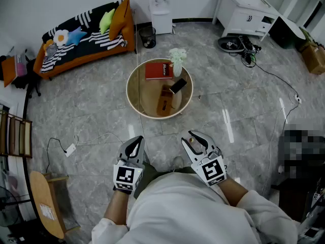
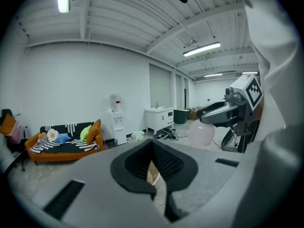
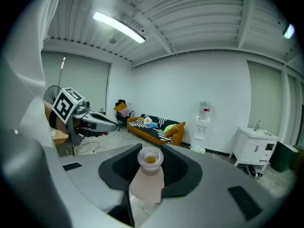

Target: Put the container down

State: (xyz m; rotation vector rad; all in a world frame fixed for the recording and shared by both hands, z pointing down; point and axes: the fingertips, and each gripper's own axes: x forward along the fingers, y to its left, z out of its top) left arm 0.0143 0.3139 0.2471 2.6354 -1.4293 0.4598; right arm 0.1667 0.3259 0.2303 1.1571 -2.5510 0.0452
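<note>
Above grey tiled floor [image 1: 101, 111], pale container [image 3: 147, 177] between jaws of right gripper [image 1: 194, 140]

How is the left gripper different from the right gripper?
The right gripper has its jaws clamped on a pale pink container; the left gripper has nothing between its jaws. The right gripper's jaws stand apart around the container; the left gripper's jaws are closed together. Both are grey, and each carries a black-and-white marker cube.
</note>
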